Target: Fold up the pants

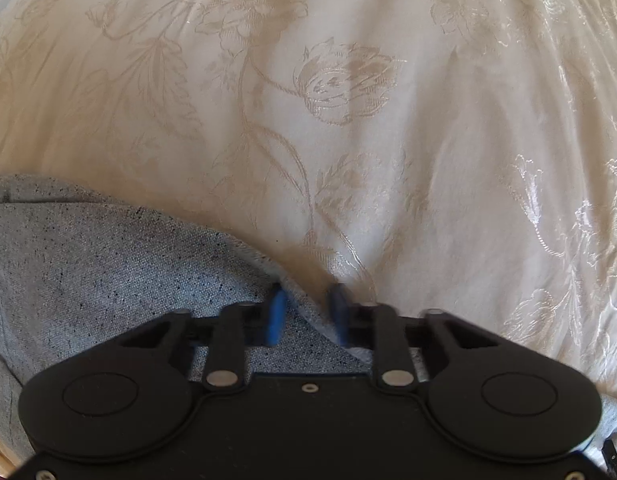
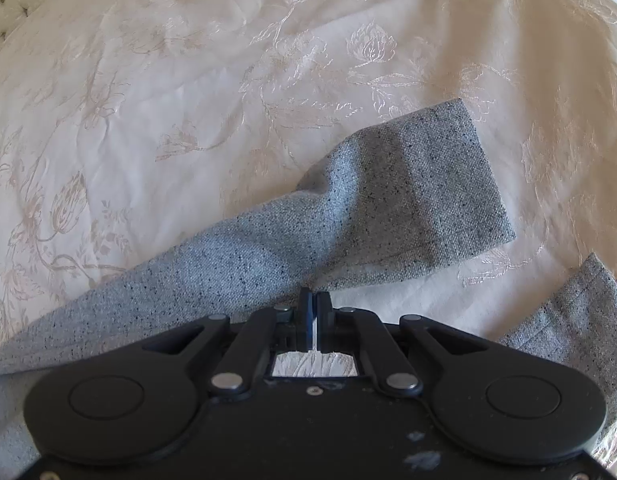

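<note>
The pants [image 2: 408, 184] I'm working on are a grey, dark-flecked weave, spread on a cream bedspread [image 2: 148, 100] with shiny embroidered flowers. In my right view one leg runs up to a straight hem at the right, buckled with a soft ridge midway; a second leg end [image 2: 568, 320] lies apart at the right edge. My right gripper [image 2: 314, 304] is fully closed just beside the leg's lower edge, gripping nothing I can see. In my left view a rounded pants edge [image 1: 304, 312] passes between the blue pads [image 1: 277, 316] of my left gripper [image 1: 308, 312]; they stand narrowly apart, and I cannot tell whether they pinch it.
</note>
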